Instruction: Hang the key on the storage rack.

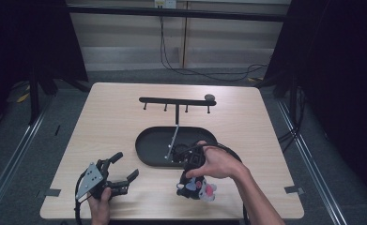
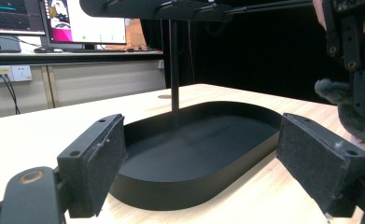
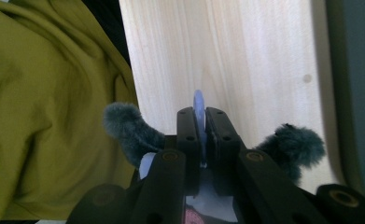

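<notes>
A grey plush toy (image 1: 198, 190) with white and pink parts lies near the table's front edge, right of centre. My right gripper (image 1: 193, 178) points down onto it under the person's hand. In the right gripper view that gripper (image 3: 200, 112) is shut on a thin pale-blue flap (image 3: 198, 100) of the toy, with grey fur (image 3: 129, 128) showing on both sides. My left gripper (image 1: 127, 164) rests at the front left, open and holding nothing. In the left gripper view its jaws (image 2: 199, 163) stand wide apart facing the black oval tray (image 2: 194, 154), with the toy's fur (image 2: 341, 100) at the right.
The black oval tray (image 1: 148, 145) sits mid-table with a T-shaped hook rack (image 1: 176, 101) rising from it. A small dark round object (image 1: 210, 97) lies by the rack's right end. Olive-green clothing (image 3: 45, 107) hangs beside the table edge. Monitors (image 2: 54, 18) stand beyond.
</notes>
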